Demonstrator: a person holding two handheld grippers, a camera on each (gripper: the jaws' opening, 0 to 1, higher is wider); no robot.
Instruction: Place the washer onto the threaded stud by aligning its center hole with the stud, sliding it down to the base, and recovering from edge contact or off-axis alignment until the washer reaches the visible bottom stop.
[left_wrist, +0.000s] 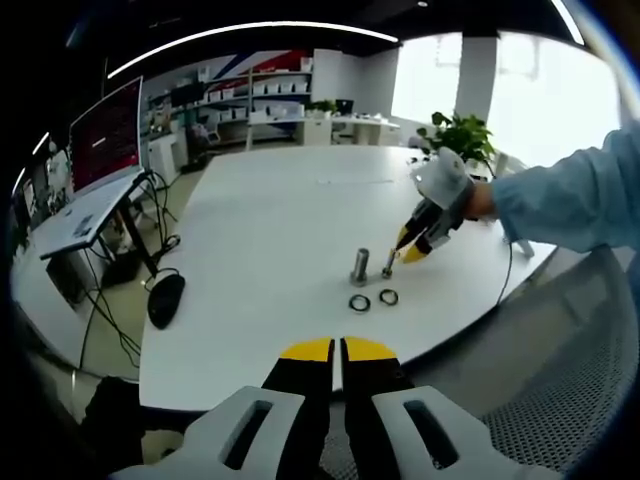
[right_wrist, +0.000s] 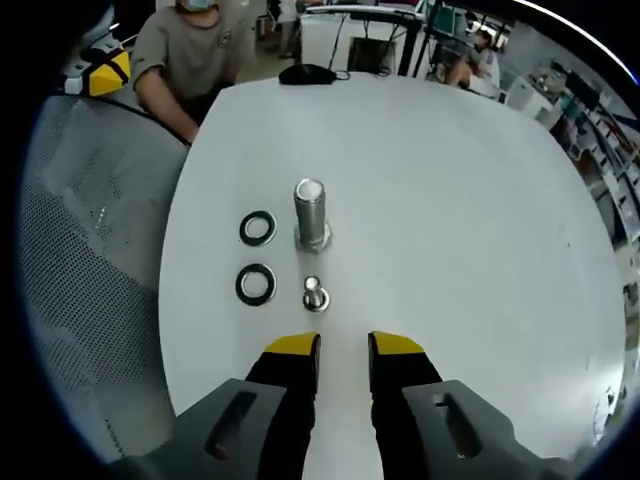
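right hand-held gripper (right_wrist: 343, 350) open, hovering before stud (right_wrist: 310, 213)

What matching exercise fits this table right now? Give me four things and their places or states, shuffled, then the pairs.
Things:
1. large stud
2. small bolt
3. two washers
4. right gripper

Places or states:
A. lying flat on the table, side by side, off the stud
B. standing upright on the table, nothing on it
C. jaws slightly apart, holding nothing
D. on the table between the stud and the right gripper's jaws

Pairs: 1-B, 2-D, 3-A, 4-C
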